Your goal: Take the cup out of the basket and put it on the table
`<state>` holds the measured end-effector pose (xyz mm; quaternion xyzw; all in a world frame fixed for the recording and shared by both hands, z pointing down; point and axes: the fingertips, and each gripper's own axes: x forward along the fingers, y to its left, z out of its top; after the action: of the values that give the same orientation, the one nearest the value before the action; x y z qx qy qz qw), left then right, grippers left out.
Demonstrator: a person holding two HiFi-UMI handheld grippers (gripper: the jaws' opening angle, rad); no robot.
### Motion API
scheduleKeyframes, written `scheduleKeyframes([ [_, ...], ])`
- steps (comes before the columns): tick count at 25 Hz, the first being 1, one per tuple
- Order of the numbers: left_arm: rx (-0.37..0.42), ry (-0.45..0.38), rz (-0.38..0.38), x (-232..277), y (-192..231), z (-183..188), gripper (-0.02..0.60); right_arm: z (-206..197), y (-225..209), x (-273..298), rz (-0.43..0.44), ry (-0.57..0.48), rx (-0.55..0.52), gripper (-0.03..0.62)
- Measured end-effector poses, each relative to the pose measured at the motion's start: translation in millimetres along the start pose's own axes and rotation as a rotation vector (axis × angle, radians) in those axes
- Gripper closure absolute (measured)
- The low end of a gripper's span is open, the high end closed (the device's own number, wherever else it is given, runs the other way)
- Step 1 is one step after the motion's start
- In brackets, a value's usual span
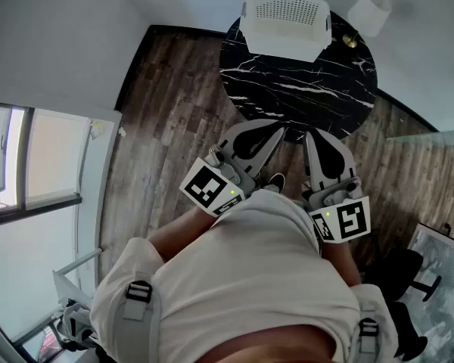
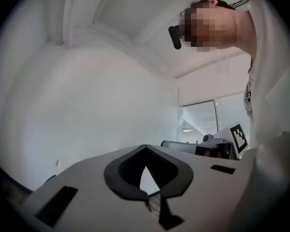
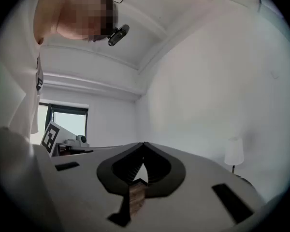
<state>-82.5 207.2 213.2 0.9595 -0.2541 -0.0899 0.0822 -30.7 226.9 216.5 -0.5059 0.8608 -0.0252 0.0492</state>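
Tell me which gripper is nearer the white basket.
Left, narrowly. The left gripper points at the basket from the near edge of the table; the right gripper sits beside it, slightly farther back.

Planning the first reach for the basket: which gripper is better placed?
Right, marginally. Both are shut, empty and back from the basket, but the right gripper aims straight at it; the left gripper angles past. No cup shows yet.

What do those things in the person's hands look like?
Each hand carries pale grey tongs: the left gripper and right gripper taper to a point, with black padding inside. Each carries a white cube with black square markers and a green light. The person wears a white T-shirt and grey buckled straps.
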Motion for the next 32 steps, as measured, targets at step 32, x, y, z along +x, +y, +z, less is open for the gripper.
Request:
scheduleKeyframes([
  [32,-0.019,0.052,-0.037,60.3,-81.1,-38.6,0.575,-0.4,-56.5,-82.6,0.007,-0.027,0.039,0.585],
])
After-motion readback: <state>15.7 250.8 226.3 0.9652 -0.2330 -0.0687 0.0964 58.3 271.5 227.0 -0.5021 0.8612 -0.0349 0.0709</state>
